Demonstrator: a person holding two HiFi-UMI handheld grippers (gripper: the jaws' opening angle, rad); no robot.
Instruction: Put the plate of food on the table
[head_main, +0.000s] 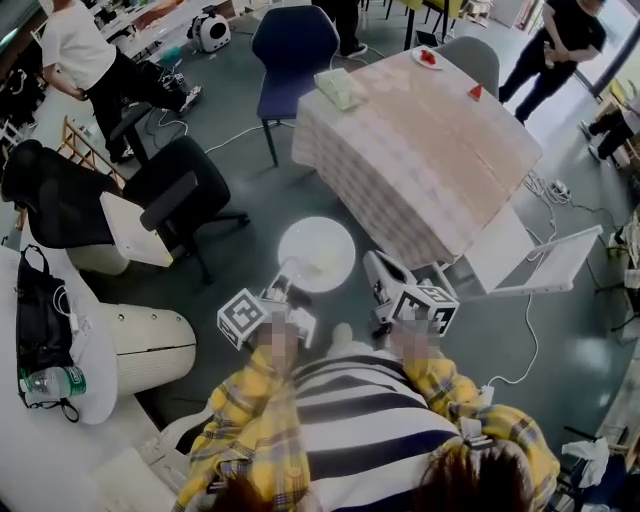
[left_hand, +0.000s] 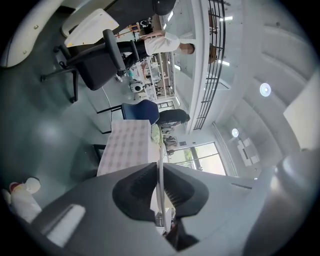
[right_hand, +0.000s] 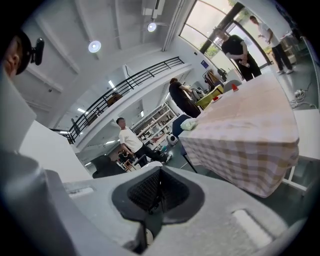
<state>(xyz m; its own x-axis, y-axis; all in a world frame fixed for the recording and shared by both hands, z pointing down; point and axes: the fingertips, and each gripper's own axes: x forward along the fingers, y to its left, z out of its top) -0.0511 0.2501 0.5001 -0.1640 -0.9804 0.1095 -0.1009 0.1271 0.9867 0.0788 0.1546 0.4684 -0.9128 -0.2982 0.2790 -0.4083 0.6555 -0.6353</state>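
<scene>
A round white plate (head_main: 317, 254) hangs level above the grey floor, in front of me. What lies on it is too pale to make out. My left gripper (head_main: 285, 283) is shut on the plate's near rim. In the left gripper view that rim (left_hand: 160, 165) runs edge-on between the two dark pads (left_hand: 137, 190). My right gripper (head_main: 380, 268) is beside the plate's right edge, shut and holding nothing; in the right gripper view its pads (right_hand: 150, 192) meet with no gap. The table (head_main: 430, 150) with a checked cloth stands ahead and to the right.
On the table lie a pale green pack (head_main: 338, 88), a small plate with red food (head_main: 428, 57) and a red piece (head_main: 476, 92). A blue chair (head_main: 293, 45) and a grey chair (head_main: 470, 60) stand at it. A black office chair (head_main: 180, 195) is left; a white board (head_main: 545, 265) right. People stand farther off.
</scene>
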